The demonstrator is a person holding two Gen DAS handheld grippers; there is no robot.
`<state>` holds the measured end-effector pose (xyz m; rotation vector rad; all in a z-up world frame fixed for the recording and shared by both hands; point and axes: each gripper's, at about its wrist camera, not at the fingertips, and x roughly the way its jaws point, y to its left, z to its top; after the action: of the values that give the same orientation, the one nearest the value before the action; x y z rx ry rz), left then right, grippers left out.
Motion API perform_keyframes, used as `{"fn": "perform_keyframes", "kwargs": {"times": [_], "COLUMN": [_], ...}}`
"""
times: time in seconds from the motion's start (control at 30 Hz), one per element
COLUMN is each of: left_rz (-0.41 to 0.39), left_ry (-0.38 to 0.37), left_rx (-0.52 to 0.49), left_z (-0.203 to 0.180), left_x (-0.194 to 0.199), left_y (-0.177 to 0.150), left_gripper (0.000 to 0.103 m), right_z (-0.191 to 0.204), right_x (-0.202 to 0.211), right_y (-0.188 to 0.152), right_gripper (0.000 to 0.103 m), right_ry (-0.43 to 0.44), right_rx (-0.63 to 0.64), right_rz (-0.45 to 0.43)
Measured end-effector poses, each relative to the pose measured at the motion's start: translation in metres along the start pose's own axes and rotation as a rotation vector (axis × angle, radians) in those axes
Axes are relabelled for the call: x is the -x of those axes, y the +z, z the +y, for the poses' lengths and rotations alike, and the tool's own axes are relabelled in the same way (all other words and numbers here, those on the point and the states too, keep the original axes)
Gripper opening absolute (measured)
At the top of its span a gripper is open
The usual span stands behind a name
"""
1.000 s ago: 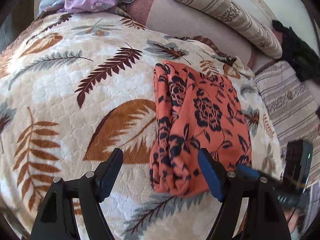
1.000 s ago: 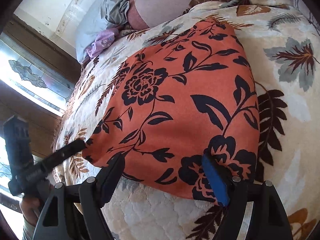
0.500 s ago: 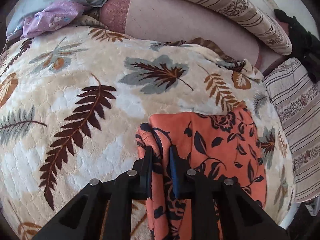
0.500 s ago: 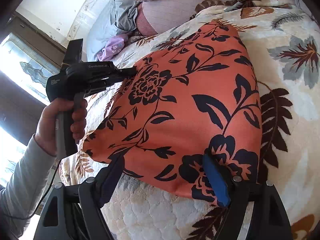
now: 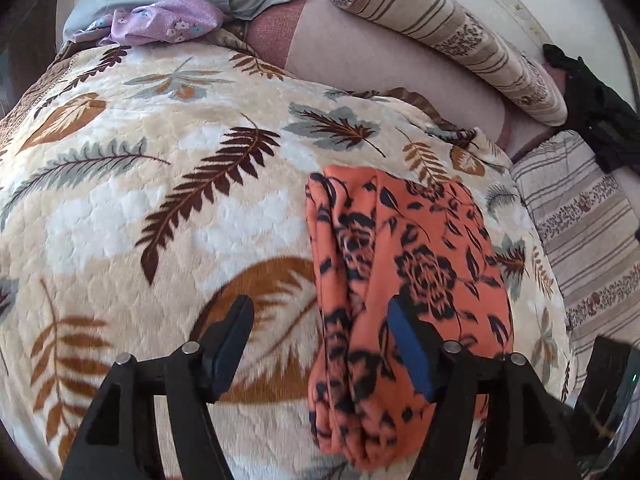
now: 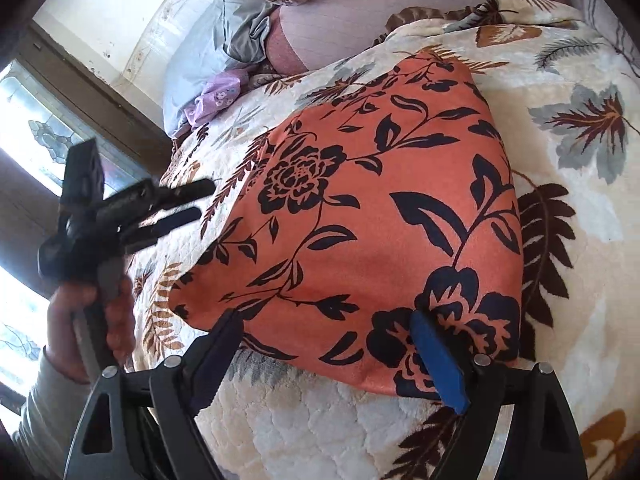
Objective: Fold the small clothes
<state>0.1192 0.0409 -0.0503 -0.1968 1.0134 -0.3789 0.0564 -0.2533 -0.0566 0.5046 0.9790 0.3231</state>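
1. The left gripper (image 5: 320, 320) hovers with its fingers spread wide and holds nothing. Its right finger (image 5: 408, 344) is over the near part of the folded orange cloth (image 5: 420, 264); its left finger is over the bare blanket (image 5: 160, 208).
2. The right gripper (image 6: 332, 344) is also spread wide and empty, straddling the near edge of the orange cloth (image 6: 368, 220), which lies folded flat on the blanket (image 6: 580, 184).
3. Half a second ago the left gripper was clamped on the cloth's far left corner; it has let go and pulled back.
4. The right gripper has not moved.
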Motion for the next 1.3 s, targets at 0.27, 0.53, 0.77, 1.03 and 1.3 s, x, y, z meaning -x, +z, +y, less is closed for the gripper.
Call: {"fn": "perform_keyframes", "kwargs": {"times": [0.27,0.53,0.77,1.03,1.3], "left_rz": [0.111,0.009,-0.22,-0.265,-0.154], "left_ry": [0.07,0.08,0.124,0.19,0.237], "left_rx": [-0.092,-0.062,-0.159,-0.199,-0.126], "left_z": [-0.028,-0.037,-0.058,-0.068,-0.076], "left_x": [-0.015,0.026,0.097,0.113,0.098], "left_y": [-0.065,-0.075,-0.114,-0.118,-0.114], "left_gripper": [0.078,0.078,0.091,0.092,0.098], "right_z": [-0.015,-0.001,-0.004,0.018,0.027], "right_x": [-0.012,0.05,0.067,0.084,0.109], "right_y": [-0.01,-0.035,-0.075,-0.077,-0.083], "right_gripper": [0.095,0.094,0.094,0.095,0.103], "right_ry": [-0.078,-0.082,-0.142,-0.179,-0.385], "right_rx": [-0.034,-0.033,-0.074,-0.03,0.032], "right_rz": [0.002,-0.12,-0.137,-0.186,-0.239]}}
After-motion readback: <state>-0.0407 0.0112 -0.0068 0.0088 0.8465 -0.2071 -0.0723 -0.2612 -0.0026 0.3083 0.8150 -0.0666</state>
